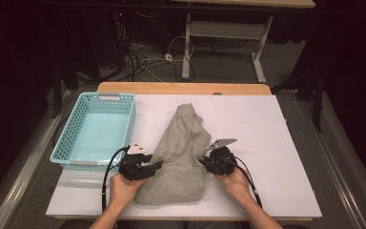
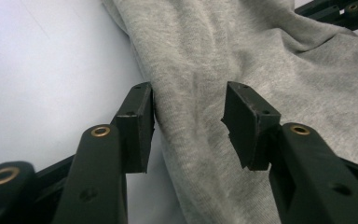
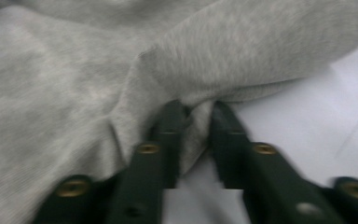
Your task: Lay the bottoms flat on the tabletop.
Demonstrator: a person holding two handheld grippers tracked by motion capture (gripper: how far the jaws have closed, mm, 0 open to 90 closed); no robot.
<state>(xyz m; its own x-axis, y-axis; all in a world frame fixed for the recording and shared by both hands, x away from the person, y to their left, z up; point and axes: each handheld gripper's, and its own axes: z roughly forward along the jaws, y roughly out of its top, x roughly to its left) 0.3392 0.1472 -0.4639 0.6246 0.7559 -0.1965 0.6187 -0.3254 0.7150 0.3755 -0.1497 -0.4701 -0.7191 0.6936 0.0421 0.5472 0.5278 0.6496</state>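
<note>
The grey garment (image 1: 178,155) is spread lengthwise down the middle of the white table (image 1: 276,143), narrow end pointing away, wide end bunched near the front edge. A light blue basket (image 1: 97,131) sits to its left, empty as far as can be seen.

The left tool (image 1: 156,165) is held at the garment's left edge with its jaws standing roughly half open. In the left gripper view, the fabric edge (image 2: 191,130) lies between the pads (image 2: 137,126) but nothing is pinched. The right tool (image 1: 204,161) is nearly closed, and in the right gripper view a small fold of cloth (image 3: 193,109) is clamped between the jaw tips.

So only one side is actually gripped right now. If a lift is started like this, the garment would probably be dragged sideways or left dangling from the right corner, and the neat lay would be lost. The right pinch also looks shallow: just a ridge of the top layer seems to be caught, so it could be pulled free under the cloth's own weight, or one layer could be peeled off the other. On the left, if the jaws are closed too near the hem, the edge could simply be missed and table scraped instead.
</note>
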